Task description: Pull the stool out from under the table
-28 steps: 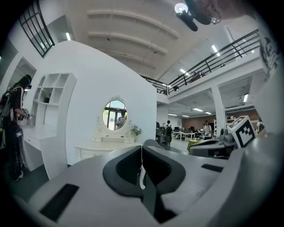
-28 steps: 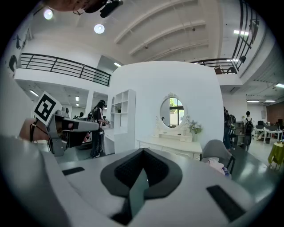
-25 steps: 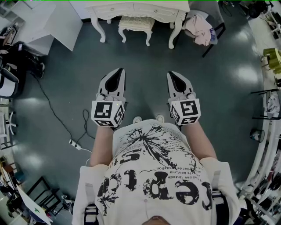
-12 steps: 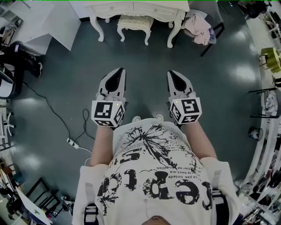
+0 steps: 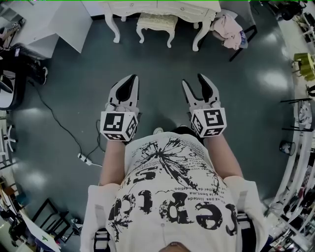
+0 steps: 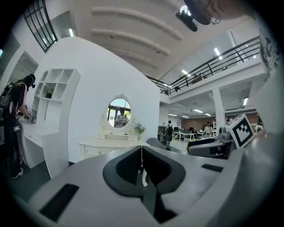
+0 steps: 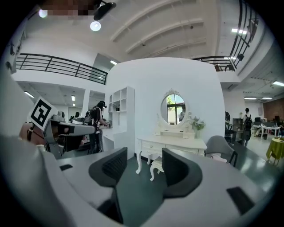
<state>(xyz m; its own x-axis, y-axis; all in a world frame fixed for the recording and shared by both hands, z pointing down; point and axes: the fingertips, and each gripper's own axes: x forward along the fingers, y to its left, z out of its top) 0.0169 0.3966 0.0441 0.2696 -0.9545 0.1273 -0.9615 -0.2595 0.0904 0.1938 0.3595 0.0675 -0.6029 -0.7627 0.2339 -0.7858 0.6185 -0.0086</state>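
The small white stool (image 5: 156,23) stands tucked between the legs of the white dressing table (image 5: 162,6) at the top of the head view, well ahead of both grippers. My left gripper (image 5: 130,81) is held over the dark floor with its jaws shut and empty. My right gripper (image 5: 194,81) is beside it, its jaws opening with nothing between them. In the right gripper view the stool (image 7: 157,166) and the table (image 7: 171,144) show far off through the gap of the right gripper (image 7: 144,168). The left gripper (image 6: 142,155) shows its pads closed together.
A grey chair with pink cloth (image 5: 230,30) stands right of the table. A white shelf unit (image 5: 59,22) is to its left, with a person (image 7: 98,122) at it. A cable and power strip (image 5: 83,160) lie on the floor at my left. Racks line the right edge.
The right gripper's jaws have parted from shut to wide apart. The left gripper stays shut. The table and stool sit slightly higher in the head view.
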